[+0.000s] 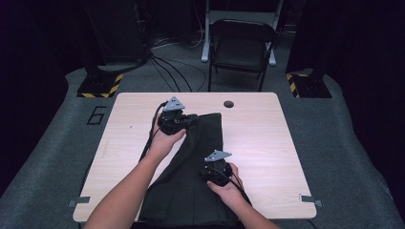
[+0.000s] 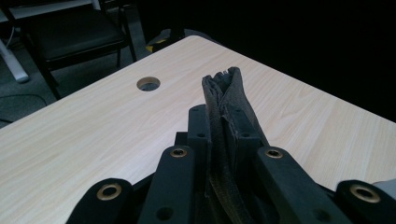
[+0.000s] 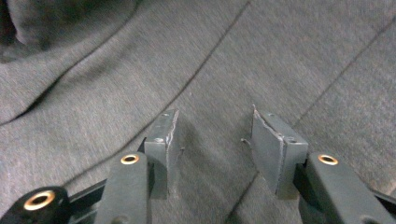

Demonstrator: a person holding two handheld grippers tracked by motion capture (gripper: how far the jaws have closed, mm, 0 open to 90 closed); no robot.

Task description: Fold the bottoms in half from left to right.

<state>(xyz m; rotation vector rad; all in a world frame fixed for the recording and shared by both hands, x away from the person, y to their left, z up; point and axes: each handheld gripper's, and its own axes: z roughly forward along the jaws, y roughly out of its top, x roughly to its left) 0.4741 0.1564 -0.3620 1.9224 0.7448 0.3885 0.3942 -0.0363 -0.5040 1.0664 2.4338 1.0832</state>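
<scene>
Lying lengthwise down the middle of the pale wooden table (image 1: 267, 143), from near the round hole (image 1: 228, 104) at the far edge to the near edge: dark pleated garment (image 1: 191, 191), long axis running away from the person. Pinched at its far corner, folded edge clamped tight in left gripper (image 1: 184, 121), raised off the tabletop. Hovering over the cloth's middle, right gripper (image 3: 215, 144), jaws apart, nothing between them, fabric directly beneath, likely next grab.
</scene>
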